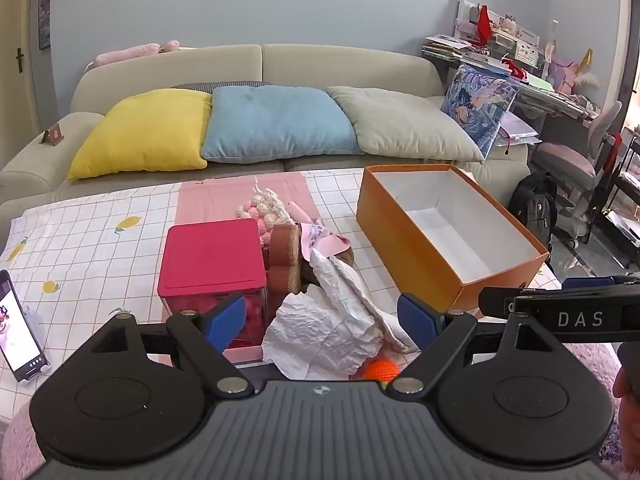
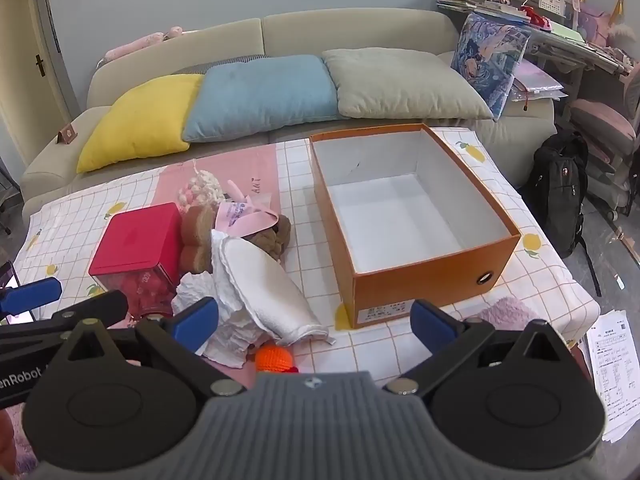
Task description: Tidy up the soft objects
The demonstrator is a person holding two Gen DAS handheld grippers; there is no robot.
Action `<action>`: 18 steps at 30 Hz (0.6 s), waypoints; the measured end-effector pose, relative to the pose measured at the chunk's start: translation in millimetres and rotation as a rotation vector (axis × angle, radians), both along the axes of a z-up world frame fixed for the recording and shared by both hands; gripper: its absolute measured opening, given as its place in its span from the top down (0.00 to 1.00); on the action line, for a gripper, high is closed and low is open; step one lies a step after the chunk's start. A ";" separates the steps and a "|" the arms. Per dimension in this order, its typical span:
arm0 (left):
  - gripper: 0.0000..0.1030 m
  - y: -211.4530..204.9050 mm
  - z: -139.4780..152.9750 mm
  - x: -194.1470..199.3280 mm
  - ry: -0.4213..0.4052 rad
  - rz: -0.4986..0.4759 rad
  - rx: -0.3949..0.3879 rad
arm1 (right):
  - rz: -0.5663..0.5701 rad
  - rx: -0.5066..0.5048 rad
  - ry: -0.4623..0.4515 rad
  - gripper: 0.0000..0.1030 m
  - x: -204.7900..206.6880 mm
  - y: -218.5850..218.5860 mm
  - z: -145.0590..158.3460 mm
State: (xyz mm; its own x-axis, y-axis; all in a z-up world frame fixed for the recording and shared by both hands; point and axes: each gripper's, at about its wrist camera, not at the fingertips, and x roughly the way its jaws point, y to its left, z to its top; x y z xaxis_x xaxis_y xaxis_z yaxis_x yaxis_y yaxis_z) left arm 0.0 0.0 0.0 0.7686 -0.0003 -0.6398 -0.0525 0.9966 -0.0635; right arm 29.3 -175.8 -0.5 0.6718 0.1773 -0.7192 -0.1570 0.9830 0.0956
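soft pile: a heap of soft stuff is sitting on the checked tablecloth (image 2: 400, 344), just left of the orange box (image 2: 424, 280)
white cloth (image 2: 264, 280): it's lying draped over the pile's near side, folded and sloping down toward the table's front edge
crumpled paper (image 1: 320, 320): a wrinkled white sheet is bunching up beside and under the cloth, right in front of the left gripper
orange knit ball (image 2: 274, 356): it's peeking out at the near edge of the pile, touching the paper
brown plush (image 2: 276, 236): it's lying behind the cloth with a pink ribbon-like strip (image 2: 252, 220) across it, and a tan sponge-like block (image 1: 285, 256) is standing beside it
pink-white knit bundle (image 1: 262, 208): it's sitting at the far end of the pile
red-lidded container (image 1: 212, 260): it's standing just left of the pile, clear-walled with pinkish stuff inside
orange box: it's sitting open with a white interior, nothing in it
left gripper (image 1: 320, 322): jaws are gaping fully wide, gripping nothing, hovering just above the paper
right gripper (image 2: 316, 322): jaws are gaping just as wide, nothing between them, hanging over the table's front edge between pile and box
phone (image 1: 18, 320): it's propped up at the table's left edge
sofa (image 1: 344, 64): it's sitting behind the table with yellow, blue and grey cushions
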 end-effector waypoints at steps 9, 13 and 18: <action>0.03 0.0 -0.1 0.0 0.002 0.001 0.001 | 0.007 0.001 0.008 0.03 0.7 0.9 -0.8; 0.03 -0.1 -0.2 0.0 0.003 0.002 0.000 | 0.003 0.003 0.010 0.03 1.0 0.7 -4.4; 0.03 0.5 -0.5 0.1 0.005 0.002 -0.003 | 0.002 0.001 0.014 0.03 1.5 1.9 -1.7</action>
State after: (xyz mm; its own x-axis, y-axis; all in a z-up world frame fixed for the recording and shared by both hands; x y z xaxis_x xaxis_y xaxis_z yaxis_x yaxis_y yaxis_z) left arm 0.1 0.5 -0.4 0.7653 -0.0012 -0.6437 -0.0544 0.9963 -0.0665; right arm 30.8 -173.9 -2.2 0.6613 0.1792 -0.7284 -0.1571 0.9826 0.0991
